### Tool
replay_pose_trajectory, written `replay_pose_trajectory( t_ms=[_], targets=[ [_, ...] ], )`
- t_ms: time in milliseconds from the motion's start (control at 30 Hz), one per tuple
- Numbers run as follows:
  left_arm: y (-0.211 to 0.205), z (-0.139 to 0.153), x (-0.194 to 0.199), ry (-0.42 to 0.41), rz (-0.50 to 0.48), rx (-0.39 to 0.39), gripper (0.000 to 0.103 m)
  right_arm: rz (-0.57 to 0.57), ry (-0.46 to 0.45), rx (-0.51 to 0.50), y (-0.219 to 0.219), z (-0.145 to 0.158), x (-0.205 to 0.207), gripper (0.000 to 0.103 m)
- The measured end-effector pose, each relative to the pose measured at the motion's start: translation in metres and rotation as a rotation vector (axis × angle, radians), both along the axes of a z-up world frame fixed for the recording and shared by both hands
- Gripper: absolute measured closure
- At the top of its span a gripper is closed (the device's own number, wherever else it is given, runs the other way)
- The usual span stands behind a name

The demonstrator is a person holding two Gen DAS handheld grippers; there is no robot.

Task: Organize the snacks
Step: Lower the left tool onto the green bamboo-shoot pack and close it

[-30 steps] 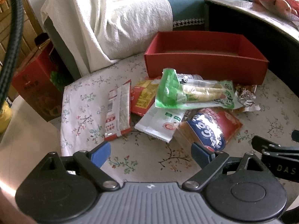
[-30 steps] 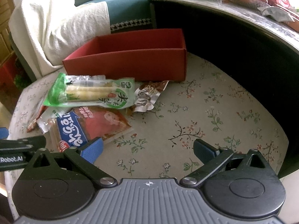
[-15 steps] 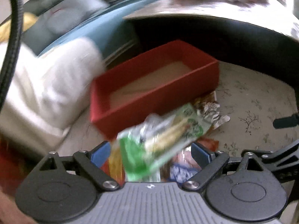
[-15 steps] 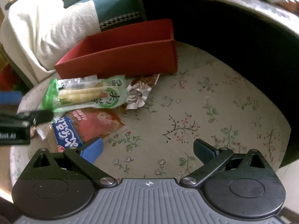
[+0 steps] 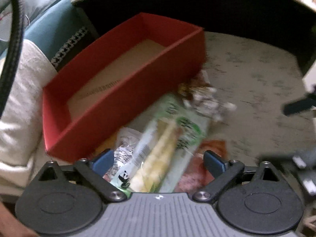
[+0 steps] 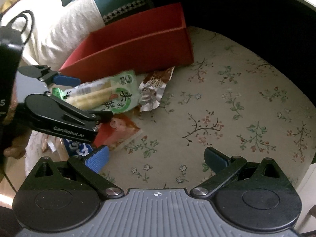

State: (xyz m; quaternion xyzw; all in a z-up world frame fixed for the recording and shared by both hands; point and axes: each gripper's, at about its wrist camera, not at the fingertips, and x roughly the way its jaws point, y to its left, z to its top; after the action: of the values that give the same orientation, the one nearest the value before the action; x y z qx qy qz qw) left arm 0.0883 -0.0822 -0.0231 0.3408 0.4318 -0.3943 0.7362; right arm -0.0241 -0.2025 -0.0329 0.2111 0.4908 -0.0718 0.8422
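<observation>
An empty red box (image 5: 126, 79) stands at the back of the floral tablecloth; it also shows in the right wrist view (image 6: 136, 47). In front of it lies a pile of snack packs with a green-and-clear pack of pale sticks (image 5: 158, 158) on top. My left gripper (image 5: 158, 163) is open, its jaws either side of that pack's near end; from the right wrist view (image 6: 86, 98) it hovers over the pack (image 6: 110, 96). A brown-silver wrapper (image 6: 154, 90) and an orange-red pack (image 6: 116, 132) lie beside it. My right gripper (image 6: 156, 159) is open and empty above the cloth.
A dark curved table edge (image 6: 256, 15) rises behind and to the right of the box. A sofa with a white throw (image 6: 59, 33) is to the left. The floral cloth (image 6: 237, 108) stretches to the right of the pile.
My left gripper has swung right and moved in low over the green pack, which now lies between its jaws. My right gripper has drifted a little; the snacks have not moved.
</observation>
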Motion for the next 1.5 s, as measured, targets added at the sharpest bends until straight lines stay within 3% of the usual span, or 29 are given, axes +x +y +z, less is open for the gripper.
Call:
replay_pose_trajectory(
  t_ms=[200, 300, 433, 467, 567, 633, 700, 833, 867, 967, 1167, 1300, 1400, 1500],
  targets=[
    [0.022, 0.013, -0.046, 0.142, 0.006, -0.045, 0.014, -0.067, -0.028, 0.013, -0.015, 0.007, -0.008, 0.000],
    [0.011, 0.008, -0.051, 0.109, 0.032, -0.034, 0.014, -0.092, -0.049, 0.027, -0.021, 0.010, -0.012, 0.000],
    [-0.007, -0.005, -0.029, 0.181, 0.169, -0.057, 0.015, -0.096, -0.059, 0.009, -0.025, 0.011, -0.016, 0.000],
    [-0.014, -0.011, -0.026, 0.175, 0.192, -0.031, 0.022, -0.102, -0.057, 0.013, -0.026, 0.012, -0.017, 0.000],
    [-0.026, -0.026, -0.024, 0.106, 0.227, 0.047, 0.025, -0.125, -0.067, 0.042, -0.034, 0.014, -0.020, 0.000],
    [-0.028, -0.026, -0.024, 0.107, 0.244, 0.054, 0.034, -0.135, -0.085, 0.062, -0.039, 0.018, -0.023, 0.000],
    [-0.028, -0.020, -0.022, 0.132, 0.263, 0.037, 0.055, -0.145, -0.098, 0.077, -0.044, 0.021, -0.026, 0.000],
    [-0.012, -0.005, -0.017, 0.144, 0.338, -0.022, 0.070, -0.165, -0.110, 0.094, -0.052, 0.023, -0.028, 0.000],
    [-0.005, -0.002, -0.017, 0.154, 0.355, -0.046, 0.080, -0.164, -0.113, 0.098, -0.052, 0.023, -0.028, 0.000],
    [0.016, 0.003, -0.018, 0.182, 0.403, -0.100, 0.081, -0.143, -0.116, 0.088, -0.047, 0.023, -0.028, 0.000],
    [0.019, -0.003, -0.026, 0.160, 0.400, -0.085, 0.080, -0.107, -0.063, 0.041, -0.032, 0.012, -0.021, 0.000],
    [0.004, -0.010, -0.015, 0.147, 0.362, -0.069, 0.060, -0.083, -0.030, 0.020, -0.023, 0.006, -0.016, 0.000],
    [-0.007, -0.015, -0.011, 0.127, 0.343, -0.039, 0.049, -0.084, -0.021, 0.025, -0.022, 0.004, -0.015, 0.000],
    [-0.007, -0.018, -0.006, 0.152, 0.356, -0.058, 0.042, -0.082, -0.017, 0.026, -0.022, 0.003, -0.014, 0.000]
  ],
)
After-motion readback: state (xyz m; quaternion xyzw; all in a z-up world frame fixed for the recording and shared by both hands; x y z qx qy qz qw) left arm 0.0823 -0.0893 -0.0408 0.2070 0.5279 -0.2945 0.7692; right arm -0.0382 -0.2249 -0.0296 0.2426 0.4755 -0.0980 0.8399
